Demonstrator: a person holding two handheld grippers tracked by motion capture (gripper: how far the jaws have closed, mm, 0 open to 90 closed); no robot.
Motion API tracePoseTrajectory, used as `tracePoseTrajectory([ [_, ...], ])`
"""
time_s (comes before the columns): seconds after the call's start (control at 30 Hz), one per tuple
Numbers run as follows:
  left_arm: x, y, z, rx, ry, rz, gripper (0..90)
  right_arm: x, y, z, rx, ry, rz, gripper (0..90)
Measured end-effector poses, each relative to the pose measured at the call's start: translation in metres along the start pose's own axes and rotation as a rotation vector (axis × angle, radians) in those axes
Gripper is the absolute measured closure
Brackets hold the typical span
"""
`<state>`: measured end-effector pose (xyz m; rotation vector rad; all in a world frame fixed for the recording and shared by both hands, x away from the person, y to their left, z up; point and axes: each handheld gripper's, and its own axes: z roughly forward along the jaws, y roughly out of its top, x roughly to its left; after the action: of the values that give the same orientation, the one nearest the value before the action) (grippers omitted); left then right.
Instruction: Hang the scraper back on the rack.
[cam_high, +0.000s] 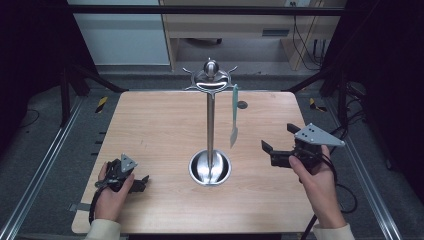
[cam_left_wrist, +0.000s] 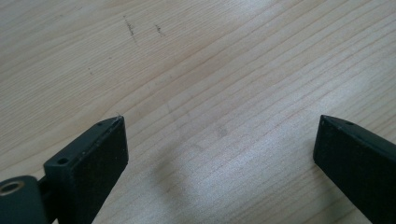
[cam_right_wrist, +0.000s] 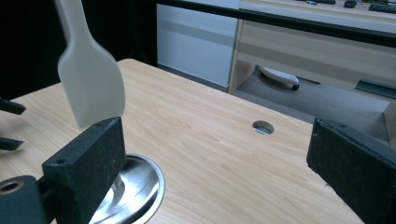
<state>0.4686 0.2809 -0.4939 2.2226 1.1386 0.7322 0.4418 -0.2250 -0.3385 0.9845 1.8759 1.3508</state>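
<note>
1 utensil, a pale spatula (cam_high: 234, 116), hangs from a hook at the top of the steel utensil stand (cam_high: 210, 120), blade down, with its tip above the stand's round dished base (cam_high: 210, 167). It is the only thing on the rack; the other hooks of the stand's crown (cam_high: 210, 76) look bare.

The right gripper (cam_high: 281, 145) is held above the wooden table (cam_high: 150, 130), to the right of the stand, and its jaws are spread wide with nothing between them. The spatula hangs ahead of those jaws and near them, apart from both. In the right gripper view the blade (cam_right_wrist: 88, 88) hangs just beyond and above the left jaw, untouched, and the rim of the base (cam_right_wrist: 140, 186) lies under that same jaw. A small round hole in the tabletop (cam_right_wrist: 263, 127) lies farther ahead, between the 2 jaws as seen from there.

The left gripper (cam_high: 139, 183) rests low at the near-left of the table, well away from the stand. Its jaws also stand wide open, over bare wood (cam_left_wrist: 210, 93).

Judging from this, the work on the spatula looks to be at either its start or its close: the spatula is on its hook, neither pair of tongs grips it, and the right one is the nearer for any reach. Whether it is to be lifted off or has been hung cannot be told.
</note>
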Motion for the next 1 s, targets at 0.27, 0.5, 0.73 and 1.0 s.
tracePoseTrajectory([
  [0.27, 0.0, 0.0, 0.001, 0.0, -0.002, 0.002, 2.9, 0.004, -0.031, 0.019, 0.018, -0.011, 0.02, 6.4],
  [0.5, 0.0, 0.0, 0.001, 0.003, 0.0, 0.001, 2.9, 0.002, -0.054, 0.033, 0.059, -0.038, 0.041, 7.2],
  [0.73, -0.001, 0.0, 0.001, 0.003, -0.005, 0.004, 2.9, -0.002, -0.075, 0.042, 0.109, -0.047, 0.061, 8.0],
  [1.0, -0.001, 0.0, 0.0, -0.001, -0.003, 0.003, 2.9, -0.006, -0.093, 0.049, 0.141, -0.042, 0.074, 8.5],
])
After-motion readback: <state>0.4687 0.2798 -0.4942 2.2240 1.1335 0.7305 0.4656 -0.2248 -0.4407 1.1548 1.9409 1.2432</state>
